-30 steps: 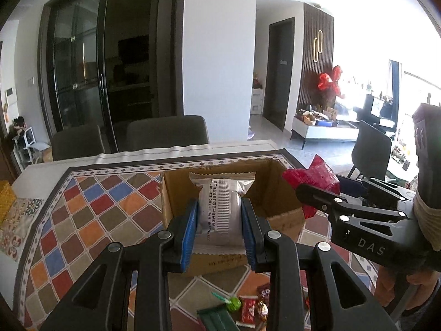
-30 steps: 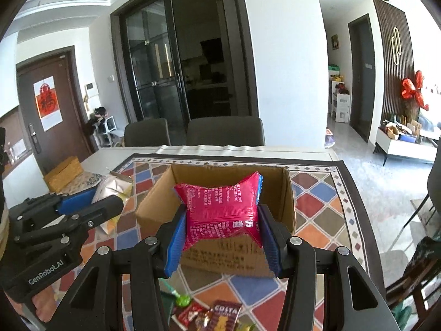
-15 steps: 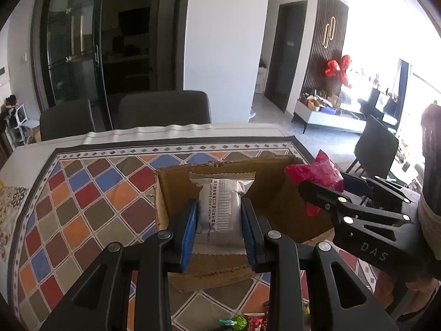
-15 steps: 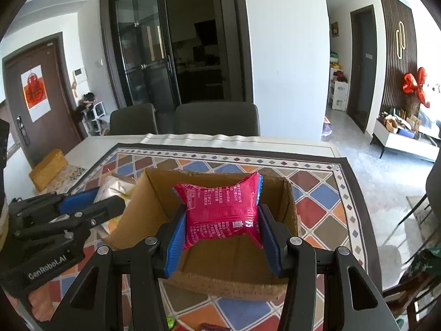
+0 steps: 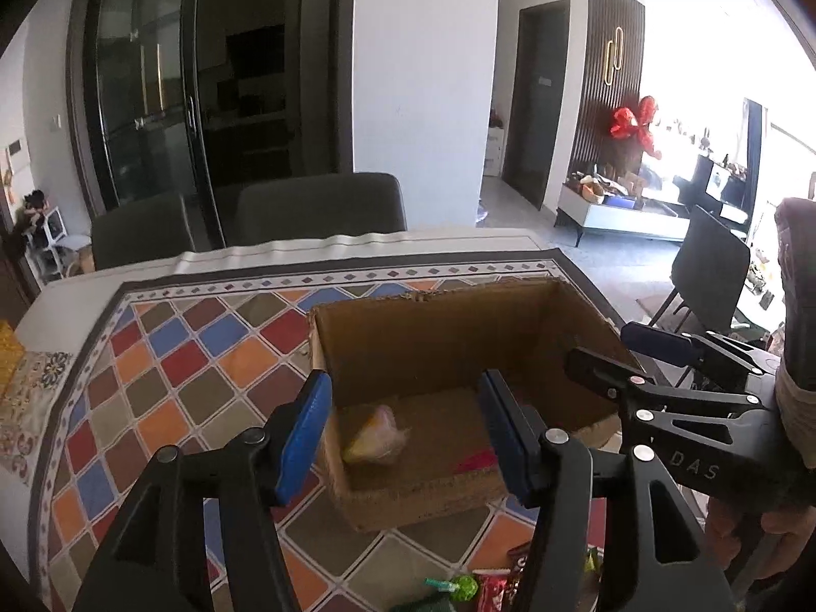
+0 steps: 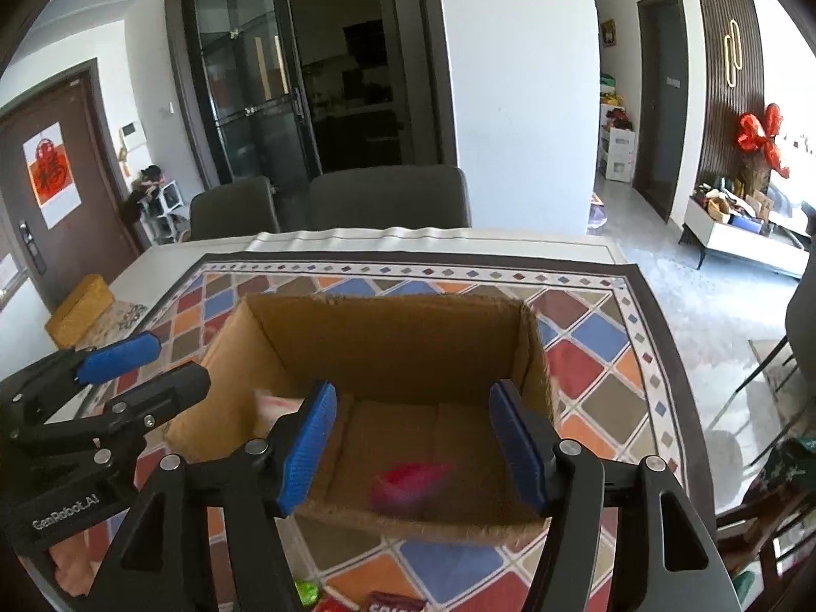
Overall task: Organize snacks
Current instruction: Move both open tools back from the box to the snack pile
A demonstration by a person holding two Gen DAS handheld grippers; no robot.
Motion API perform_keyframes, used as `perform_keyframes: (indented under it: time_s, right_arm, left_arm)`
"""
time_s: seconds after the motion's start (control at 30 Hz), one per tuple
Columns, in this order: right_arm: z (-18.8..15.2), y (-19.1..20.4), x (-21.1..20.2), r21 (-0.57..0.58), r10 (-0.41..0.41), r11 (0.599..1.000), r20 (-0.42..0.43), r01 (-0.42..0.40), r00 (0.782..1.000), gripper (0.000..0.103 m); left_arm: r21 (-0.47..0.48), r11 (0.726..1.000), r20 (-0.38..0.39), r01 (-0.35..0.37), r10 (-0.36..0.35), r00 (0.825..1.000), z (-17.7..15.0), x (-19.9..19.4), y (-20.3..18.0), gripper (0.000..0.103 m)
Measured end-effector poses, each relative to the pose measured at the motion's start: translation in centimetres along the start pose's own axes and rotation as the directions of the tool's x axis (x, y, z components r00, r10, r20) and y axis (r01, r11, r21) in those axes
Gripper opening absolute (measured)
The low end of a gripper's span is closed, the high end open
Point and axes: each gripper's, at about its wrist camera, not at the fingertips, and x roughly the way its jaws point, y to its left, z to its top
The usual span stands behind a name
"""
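Both tools hang over the near rim of the box, each with its blue pads spread wide and nothing between them. In the left wrist view the left tool frames the box's near left part, and a pale, blurred packet shows inside the box, against its left wall near the front. A sliver of red wrapper shows on the box floor toward the right, by the near wall. The right tool reaches in from the right of the box in that view, its fingers over the box's right wall.

In the right wrist view the right tool straddles the front of the box, and the red packet appears as a blur low inside, close to the near wall. The pale packet peeks out at the box's left inner wall, partly hidden behind the left pad. The left tool sits just left of the box, its tips beside the left wall.

The box stands on a mat of coloured diamonds that covers the desk. In front of the box, at the bottom edge of both views, lie more snacks, among them a green lollipop and red wrappers. Two dark chairs stand behind the desk, beyond the box.
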Motion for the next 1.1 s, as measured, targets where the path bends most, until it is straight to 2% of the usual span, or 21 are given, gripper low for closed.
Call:
perform_keyframes:
  time_s: [0.33, 0.53, 0.83, 1.1]
  right_arm:
    - [-3.1, 1.3, -3.8, -0.002, 0.042, 0.999, 0.017, -0.042, 0.999, 0.064]
    - [-5.4, 1.7, -5.9, -0.005, 0.052, 0.999, 0.029, -0.051, 0.998, 0.064]
    - [-8.4, 1.6, -8.0, -0.023, 0.035, 0.999, 0.036, -0.035, 0.999, 0.064]
    - [-11.6, 0.3, -8.8, -0.010, 0.000, 1.000, 0.012, 0.001, 1.000, 0.064]
  left_arm:
    - [0.012, 1.000, 0.057, -0.014, 0.014, 0.998, -3.1, -4.8, -1.0, 0.062]
    - [0.025, 1.000, 0.060, -0.006, 0.005, 0.998, -5.4, -6.7, -1.8, 0.063]
    - [0.012, 0.999, 0.017, 0.038, -0.038, 0.999, -8.7, -7.3, -3.1, 0.063]
    - [-0.004, 0.995, -0.060, 0.102, -0.102, 0.993, -12.0, -6.2, -4.9, 0.063]
